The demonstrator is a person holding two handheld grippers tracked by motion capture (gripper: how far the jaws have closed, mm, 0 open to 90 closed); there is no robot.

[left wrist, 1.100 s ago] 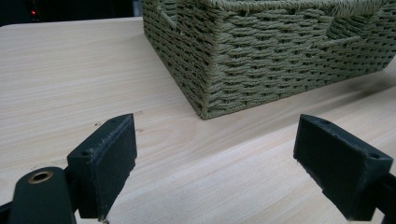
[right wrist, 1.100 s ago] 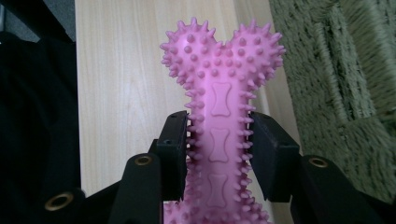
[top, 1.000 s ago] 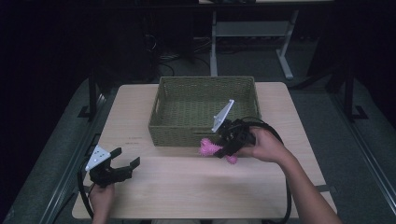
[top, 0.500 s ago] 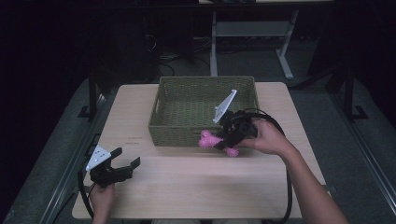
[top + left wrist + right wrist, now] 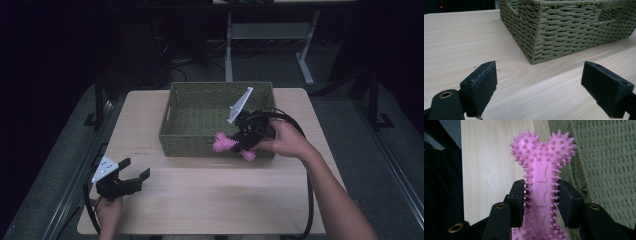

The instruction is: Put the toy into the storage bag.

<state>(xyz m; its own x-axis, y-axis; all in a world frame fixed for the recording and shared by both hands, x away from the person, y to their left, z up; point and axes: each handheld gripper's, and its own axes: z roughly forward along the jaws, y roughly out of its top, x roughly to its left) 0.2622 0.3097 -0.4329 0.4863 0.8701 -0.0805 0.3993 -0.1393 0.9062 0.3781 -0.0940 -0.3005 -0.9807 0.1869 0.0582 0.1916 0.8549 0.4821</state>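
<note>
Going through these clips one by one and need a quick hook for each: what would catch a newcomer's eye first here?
The bright pink spiky bone toy stands out at once, clamped by its shaft in the right tool at the near wall of the green woven basket, close to its rim. The basket sits at the far middle of the pale wooden table. The left tool rests with jaws wide open and nothing between them near the table's front left corner.
</note>
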